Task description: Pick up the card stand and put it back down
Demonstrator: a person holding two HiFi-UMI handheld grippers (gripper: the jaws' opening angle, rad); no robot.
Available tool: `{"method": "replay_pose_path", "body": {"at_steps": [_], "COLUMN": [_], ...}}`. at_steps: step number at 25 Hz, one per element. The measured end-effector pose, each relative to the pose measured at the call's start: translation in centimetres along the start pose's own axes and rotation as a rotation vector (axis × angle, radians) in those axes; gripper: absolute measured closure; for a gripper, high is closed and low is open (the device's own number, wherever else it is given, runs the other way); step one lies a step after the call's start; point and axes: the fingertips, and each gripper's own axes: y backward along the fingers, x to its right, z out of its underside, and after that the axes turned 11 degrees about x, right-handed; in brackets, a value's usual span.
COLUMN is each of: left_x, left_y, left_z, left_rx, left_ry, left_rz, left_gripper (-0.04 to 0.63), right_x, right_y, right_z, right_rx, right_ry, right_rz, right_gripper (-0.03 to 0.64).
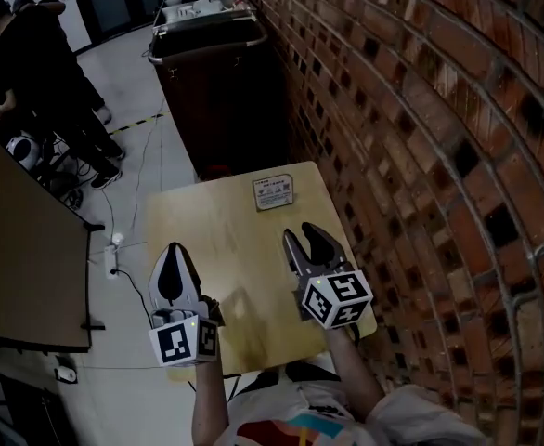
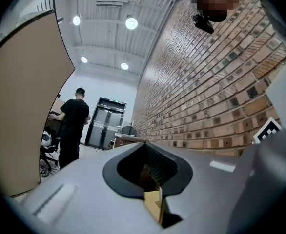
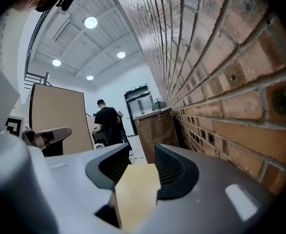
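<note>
Well short of the card stand (image 1: 273,192) and left of it, the left gripper (image 1: 172,254) hovers with jaws together on nothing, probably idle. The stand sits untouched at the tabletop's (image 1: 207,240) far edge. The right gripper (image 1: 302,242) points at the stand, jaws narrowly apart and empty, seemingly ready for it.

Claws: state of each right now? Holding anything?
Left claw: closed, empty.
Right claw: open, nothing between its jaws; the card stand sits clear of it on the table.
</note>
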Motion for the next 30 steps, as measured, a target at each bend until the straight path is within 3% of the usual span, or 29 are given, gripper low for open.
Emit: {"method": "replay_pose_path", "body": {"at_steps": [6,8,9,12,13,15,19,24,30], "left_x": [-0.3,-0.6,-0.8,-1.7,-2.0,-2.5,-3.8,-4.3,-4.9], "left_y": [-1.2,-1.2,-1.1,-0.5,-0.4,-0.2,0.0,-0.5,-0.5], "left_z": [1.9,2.3,2.6,3.6,4.2,5.5,6.6,7.8,9.3], "left_rx": [-0.028,-0.041,-0.049,-0.084,-0.102,-0.140,-0.181,-0.192,-0.220], "left_ry": [0.007,0.009,0.009,0.009,0.012,0.016,0.002,-0.001,0.017], "left_rz": [-0.004,-0.005,-0.007,-0.023,-0.028,-0.032,-0.050,-0.042,-0.078], "left_gripper": [0.591,0.591,0.591,0.591,0.592,0.591,0.591,0.591,0.591], "right_x": [1.3,2.2,2.8,4.9,5.7,7.2,10.1,13.3,13.2], "right_y": [-2.0,-3.3,-4.3,-9.1,-10.8,-13.8,-17.3,-19.1,-19.8], "right_z": [1.3,1.5,1.9,4.8,6.3,9.7,14.7,17.1,17.8], "right_rx": [-0.014,0.005,0.009,-0.052,-0.100,-0.205,-0.324,-0.365,-0.351], "right_ry": [0.006,0.033,0.052,0.145,0.198,0.277,0.235,0.206,0.156], "right_rz": [0.028,0.067,0.086,0.112,0.107,0.099,0.162,0.243,0.250], "right_gripper": [0.478,0.441,0.386,0.091,0.041,0.040,0.040,0.040,0.040]}}
